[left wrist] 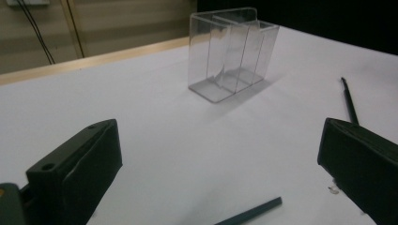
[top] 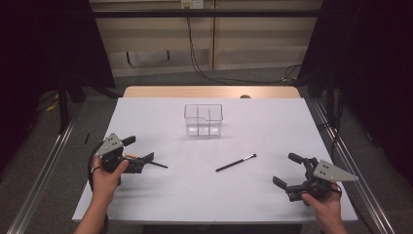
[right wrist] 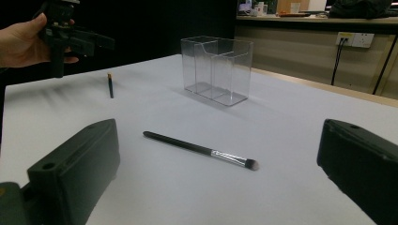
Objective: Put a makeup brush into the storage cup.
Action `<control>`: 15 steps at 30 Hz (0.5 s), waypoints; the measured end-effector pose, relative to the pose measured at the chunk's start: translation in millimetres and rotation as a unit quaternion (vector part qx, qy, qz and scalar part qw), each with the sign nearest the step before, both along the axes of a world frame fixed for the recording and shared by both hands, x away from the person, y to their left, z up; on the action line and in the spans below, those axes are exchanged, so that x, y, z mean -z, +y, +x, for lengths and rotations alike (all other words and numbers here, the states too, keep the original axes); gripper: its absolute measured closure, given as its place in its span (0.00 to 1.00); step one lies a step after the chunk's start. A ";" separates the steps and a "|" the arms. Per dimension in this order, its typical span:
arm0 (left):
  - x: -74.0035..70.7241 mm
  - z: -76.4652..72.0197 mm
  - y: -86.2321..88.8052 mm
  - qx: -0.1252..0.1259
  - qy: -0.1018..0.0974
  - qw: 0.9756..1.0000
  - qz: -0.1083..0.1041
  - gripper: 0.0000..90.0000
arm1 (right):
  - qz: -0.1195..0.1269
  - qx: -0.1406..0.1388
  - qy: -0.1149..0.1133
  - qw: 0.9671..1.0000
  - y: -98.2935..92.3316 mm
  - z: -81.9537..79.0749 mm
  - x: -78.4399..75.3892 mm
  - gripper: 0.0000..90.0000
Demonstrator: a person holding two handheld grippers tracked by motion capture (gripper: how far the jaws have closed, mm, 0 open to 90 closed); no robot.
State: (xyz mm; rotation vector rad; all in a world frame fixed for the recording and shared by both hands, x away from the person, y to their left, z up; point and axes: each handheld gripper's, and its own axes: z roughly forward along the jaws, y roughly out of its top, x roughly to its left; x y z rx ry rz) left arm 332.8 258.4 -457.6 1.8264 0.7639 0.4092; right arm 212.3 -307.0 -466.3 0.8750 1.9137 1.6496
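Observation:
A clear plastic organizer (top: 203, 120) with compartments stands empty at the table's far middle. A thin black makeup brush (top: 236, 163) lies flat in front of it. My left gripper (top: 139, 148) is open at the left, holding nothing, and a short dark pencil (top: 158, 165) lies on the table just beside its jaws. My right gripper (top: 286, 169) is open at the right, empty, a short way from the brush's bristle end. In the left gripper view the pencil (left wrist: 248, 213) lies between the spread jaws. In the right gripper view the brush (right wrist: 202, 150) lies ahead of the jaws.
The white table top (top: 204, 195) has a wooden strip (top: 209, 91) along its far edge. Metal rails run along the floor on both sides. In the right gripper view the organizer (right wrist: 217, 70) stands beyond the brush, with the pencil (right wrist: 110, 85) and the other hand's gripper (right wrist: 70, 35) farther left.

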 end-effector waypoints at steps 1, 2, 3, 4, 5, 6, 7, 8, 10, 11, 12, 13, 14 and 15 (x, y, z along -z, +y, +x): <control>0.2 1.5 0.0 0.001 0.005 1.000 0.005 0.00 | 0.000 0.000 0.000 1.000 -0.2 0.0 0.0 0.00; 0.5 3.2 -0.6 0.001 0.012 1.000 0.011 0.00 | 0.000 0.001 0.000 1.000 -0.4 -0.1 0.0 0.00; -0.3 5.7 -1.9 0.001 0.018 0.999 0.028 0.00 | 0.000 0.001 0.000 1.000 -0.4 -0.1 0.0 0.00; -0.3 5.7 -1.9 0.001 0.018 0.999 0.028 0.00 | -0.001 0.001 0.000 1.000 -0.4 -0.2 -0.1 0.00; -0.8 7.0 -2.9 0.005 0.020 0.999 0.034 0.00 | -0.001 0.001 0.000 1.000 -0.4 -0.2 -0.1 0.00; -1.6 8.9 -3.4 0.010 0.025 0.999 0.045 0.00 | -0.001 0.001 0.000 1.000 -0.3 -0.2 -0.1 0.00; -2.2 10.4 -3.4 0.012 0.027 0.998 0.050 0.00 | -0.001 0.001 0.000 1.000 -0.2 -0.4 -0.2 0.00; -2.4 11.9 -3.6 0.015 0.036 0.998 0.050 0.00 | -0.003 0.000 0.001 1.000 0.1 -0.5 -0.1 0.00; -3.3 15.1 -3.1 0.018 0.045 0.997 0.061 0.00 | -0.003 0.000 0.001 1.000 0.2 -0.5 0.0 0.00; -3.6 16.3 -3.3 0.021 0.052 0.996 0.066 0.00 | -0.003 0.000 0.000 1.000 0.4 -0.4 0.0 0.00; -3.9 17.5 -3.5 0.022 0.058 0.995 0.073 0.00 | -0.004 0.000 0.001 1.000 0.4 -0.5 -0.1 0.00; -4.2 19.1 -3.2 0.026 0.062 0.994 0.082 0.00 | -0.003 0.000 0.000 1.000 0.4 -0.5 -0.1 0.00; -4.0 20.0 -3.4 0.028 0.068 0.994 0.086 0.00 | -0.004 0.000 0.000 1.000 0.3 -0.6 -0.2 0.00; -3.8 21.8 -3.7 0.029 0.074 0.992 0.098 0.00 | -0.004 0.000 0.000 1.000 0.0 -0.8 -0.2 0.00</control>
